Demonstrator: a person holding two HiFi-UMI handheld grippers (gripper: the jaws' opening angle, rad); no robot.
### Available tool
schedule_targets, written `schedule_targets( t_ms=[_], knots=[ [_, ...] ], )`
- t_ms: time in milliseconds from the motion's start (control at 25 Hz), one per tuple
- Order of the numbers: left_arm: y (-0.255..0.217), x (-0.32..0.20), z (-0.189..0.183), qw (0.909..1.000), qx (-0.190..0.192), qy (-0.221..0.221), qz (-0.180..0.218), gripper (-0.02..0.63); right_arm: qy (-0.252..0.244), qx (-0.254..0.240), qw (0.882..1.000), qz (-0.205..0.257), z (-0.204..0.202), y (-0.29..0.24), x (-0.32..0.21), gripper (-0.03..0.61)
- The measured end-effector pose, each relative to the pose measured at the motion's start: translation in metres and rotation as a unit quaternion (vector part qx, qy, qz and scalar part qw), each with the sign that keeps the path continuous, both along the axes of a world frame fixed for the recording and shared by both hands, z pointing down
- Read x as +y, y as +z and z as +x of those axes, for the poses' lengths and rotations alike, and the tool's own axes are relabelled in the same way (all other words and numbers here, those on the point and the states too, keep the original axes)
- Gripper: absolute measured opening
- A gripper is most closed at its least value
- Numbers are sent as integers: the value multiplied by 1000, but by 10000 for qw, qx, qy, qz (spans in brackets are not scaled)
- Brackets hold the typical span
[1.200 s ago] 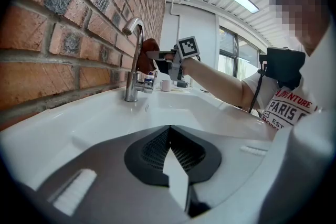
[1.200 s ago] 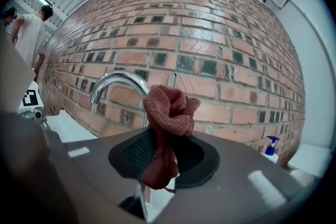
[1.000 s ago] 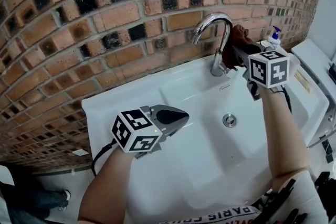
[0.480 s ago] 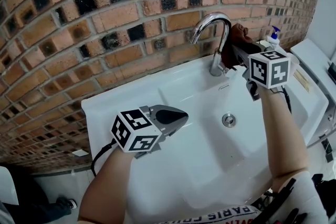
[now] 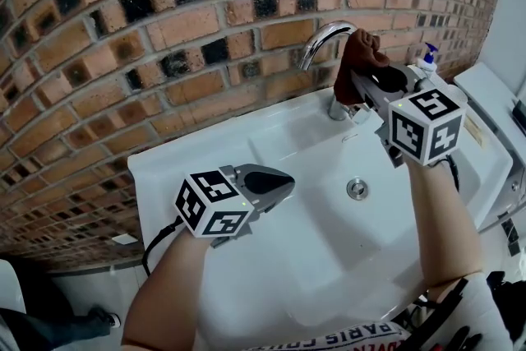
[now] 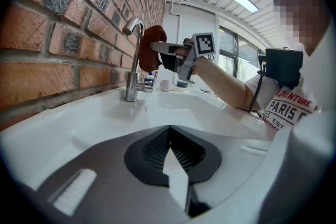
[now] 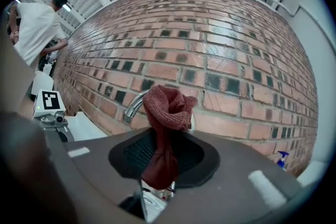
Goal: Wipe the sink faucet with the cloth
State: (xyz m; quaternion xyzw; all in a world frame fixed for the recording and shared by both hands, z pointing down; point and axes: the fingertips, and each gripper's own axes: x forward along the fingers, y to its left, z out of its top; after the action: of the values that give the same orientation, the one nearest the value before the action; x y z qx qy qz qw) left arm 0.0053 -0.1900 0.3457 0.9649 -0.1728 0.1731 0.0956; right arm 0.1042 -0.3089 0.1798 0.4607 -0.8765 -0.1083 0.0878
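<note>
Jaws of R gripper (image 5: 366, 82), clenched on maroon cloth (image 5: 358, 55), had climbed to faucet (image 5: 320, 39) arch at head view's 1 o'clock, so wipe prob. moving up; L gripper (image 5: 286, 179) closed, empty.

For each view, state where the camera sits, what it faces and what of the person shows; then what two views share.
Head view: on the head, looking down into the sink; left gripper, right gripper and both forearms show.
Left gripper view: on the left gripper, facing across the sink to the faucet; its shut jaws and right arm show.
Right gripper view: on the right gripper, facing the brick wall; its jaws clamp the cloth.
Both gripper views share faucet and cloth.
</note>
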Motion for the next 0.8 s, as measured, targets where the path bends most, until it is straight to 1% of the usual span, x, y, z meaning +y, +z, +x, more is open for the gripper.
schedule_targets(
  t_ms=[160,400,600,800],
  knots=[
    [0,0,1,10000,10,-5,-2,0,-114,410,9990,-104,-23,23,-5,92],
    [0,0,0,10000,6,-7,2,0,72,703,9969,-346,-23,50,-25,92],
    [0,0,0,10000,8,-9,2,0,189,722,9957,-547,-18,64,-35,94],
    [0,0,1,10000,9,-10,3,0,299,480,9956,-745,-11,68,-42,95]
  ],
)
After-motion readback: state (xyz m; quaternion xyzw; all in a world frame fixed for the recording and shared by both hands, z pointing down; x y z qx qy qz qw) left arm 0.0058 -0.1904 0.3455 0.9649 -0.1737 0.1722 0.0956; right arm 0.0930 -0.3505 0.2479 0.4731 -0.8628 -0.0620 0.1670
